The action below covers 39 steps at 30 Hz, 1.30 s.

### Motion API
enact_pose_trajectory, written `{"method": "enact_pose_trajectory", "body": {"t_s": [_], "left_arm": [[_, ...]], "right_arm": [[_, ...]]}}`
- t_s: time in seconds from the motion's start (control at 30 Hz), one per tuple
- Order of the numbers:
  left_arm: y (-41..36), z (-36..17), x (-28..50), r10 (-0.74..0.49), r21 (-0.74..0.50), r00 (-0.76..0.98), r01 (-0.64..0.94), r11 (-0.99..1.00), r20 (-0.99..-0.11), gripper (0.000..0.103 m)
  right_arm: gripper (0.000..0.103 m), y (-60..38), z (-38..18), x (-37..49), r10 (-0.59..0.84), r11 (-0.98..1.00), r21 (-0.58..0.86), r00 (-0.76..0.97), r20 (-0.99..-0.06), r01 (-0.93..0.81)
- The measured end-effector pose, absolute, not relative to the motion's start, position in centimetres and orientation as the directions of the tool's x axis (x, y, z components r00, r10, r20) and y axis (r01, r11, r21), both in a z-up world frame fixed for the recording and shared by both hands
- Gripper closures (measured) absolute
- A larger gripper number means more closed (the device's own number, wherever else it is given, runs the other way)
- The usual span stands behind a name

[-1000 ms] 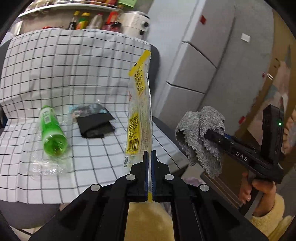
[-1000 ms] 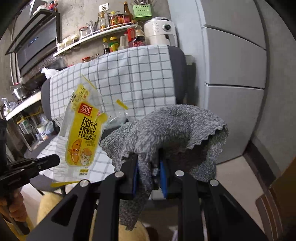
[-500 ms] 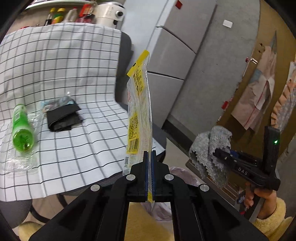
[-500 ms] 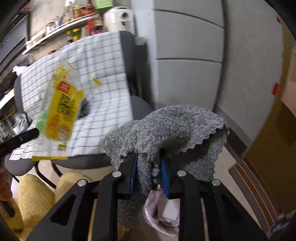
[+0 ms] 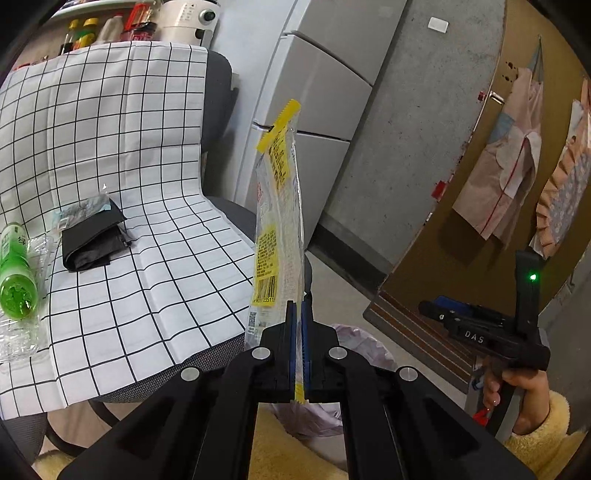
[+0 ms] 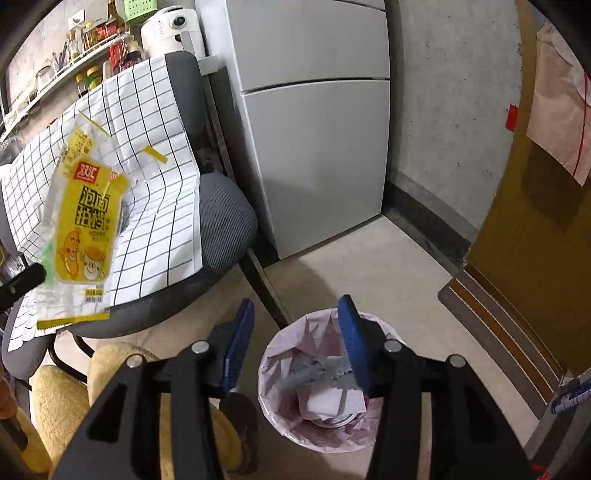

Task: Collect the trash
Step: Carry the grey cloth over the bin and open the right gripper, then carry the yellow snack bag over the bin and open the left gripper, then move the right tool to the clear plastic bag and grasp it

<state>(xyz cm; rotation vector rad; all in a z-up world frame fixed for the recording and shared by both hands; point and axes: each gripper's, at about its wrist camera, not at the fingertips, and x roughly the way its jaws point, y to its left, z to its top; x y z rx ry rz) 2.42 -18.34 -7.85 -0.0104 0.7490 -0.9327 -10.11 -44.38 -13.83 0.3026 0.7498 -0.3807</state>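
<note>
My left gripper point(image 5: 295, 314) is shut on a yellow snack wrapper point(image 5: 279, 221), held upright beside the chair; the wrapper also shows in the right wrist view point(image 6: 83, 229). My right gripper point(image 6: 295, 317) is open and empty above a trash bin point(image 6: 280, 354) lined with a pale bag. A grey cloth point(image 6: 314, 369) lies inside the bin. It also shows in the left wrist view point(image 5: 476, 325), at the right. A green bottle point(image 5: 14, 273), clear plastic packaging point(image 5: 18, 332) and a black folded item point(image 5: 92, 240) lie on the chair's checkered cover point(image 5: 147, 277).
A grey office chair point(image 6: 221, 229) stands left of the bin. A white fridge point(image 6: 314, 129) is behind it. A brown door point(image 6: 535, 221) is at the right. A shelf with bottles point(image 6: 92, 33) runs along the back wall. A yellow fuzzy cushion point(image 6: 62, 398) is at the lower left.
My right gripper has opened and the grey cloth has dropped into the bin. The left gripper with the wrapper has moved right, toward the bin.
</note>
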Motion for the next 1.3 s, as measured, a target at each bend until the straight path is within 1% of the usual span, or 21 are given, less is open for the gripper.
{"method": "enact_pose_trajectory", "body": {"t_s": [0.23, 0.33, 0.53, 0.73, 0.9, 0.93, 0.97, 1.03, 1.17, 1.3], "left_arm": [[-18.1, -7.8, 2.3, -0.746, -0.341, 0.343, 0.727, 0.595, -0.571, 0.101], [-18.8, -7.6, 1.8, -0.754, -0.329, 0.333, 0.748, 0.577, -0.566, 0.101], [-23.1, -7.6, -0.7, -0.79, -0.285, 0.252, 0.837, 0.468, -0.559, 0.101], [-27.7, -9.1, -2.7, -0.811, -0.289, 0.131, 0.892, 0.348, -0.57, 0.1], [-31.9, -11.6, -3.7, -0.783, -0.293, 0.043, 0.914, 0.282, -0.621, 0.1], [-32.6, -12.1, -3.7, -0.775, -0.292, 0.033, 0.916, 0.276, -0.631, 0.099], [-33.1, -12.5, -3.7, -0.767, -0.29, 0.029, 0.916, 0.277, -0.641, 0.095], [-34.1, -13.6, -3.5, -0.748, -0.293, 0.019, 0.913, 0.284, -0.663, 0.093], [-34.9, -15.5, -2.4, -0.713, -0.297, 0.032, 0.895, 0.333, -0.7, 0.091], [-33.3, -15.4, -1.7, -0.69, -0.256, 0.103, 0.881, 0.398, -0.717, 0.091]], "right_arm": [[0.056, -43.1, -11.7, -10.0, -0.22, 0.906, 0.136, 0.719, -0.659, 0.402], [0.056, -42.9, -10.5, -10.0, -0.23, 0.91, 0.128, 0.736, -0.637, 0.395], [0.055, -43.6, -7.9, -11.5, -0.288, 0.899, 0.113, 0.766, -0.575, 0.423], [0.055, -45.9, -6.5, -13.9, -0.359, 0.868, 0.111, 0.767, -0.532, 0.484], [0.055, -48.2, -6.8, -15.1, -0.388, 0.842, 0.13, 0.755, -0.529, 0.524], [0.054, -48.6, -7.1, -15.3, -0.389, 0.837, 0.136, 0.752, -0.532, 0.529], [0.054, -49.0, -7.3, -15.4, -0.389, 0.834, 0.141, 0.75, -0.536, 0.534], [0.054, -49.5, -7.8, -15.6, -0.386, 0.829, 0.15, 0.745, -0.544, 0.539], [0.054, -50.0, -8.8, -15.4, -0.368, 0.827, 0.164, 0.738, -0.566, 0.538], [0.054, -49.7, -9.5, -14.8, -0.346, 0.834, 0.168, 0.735, -0.583, 0.525]]}}
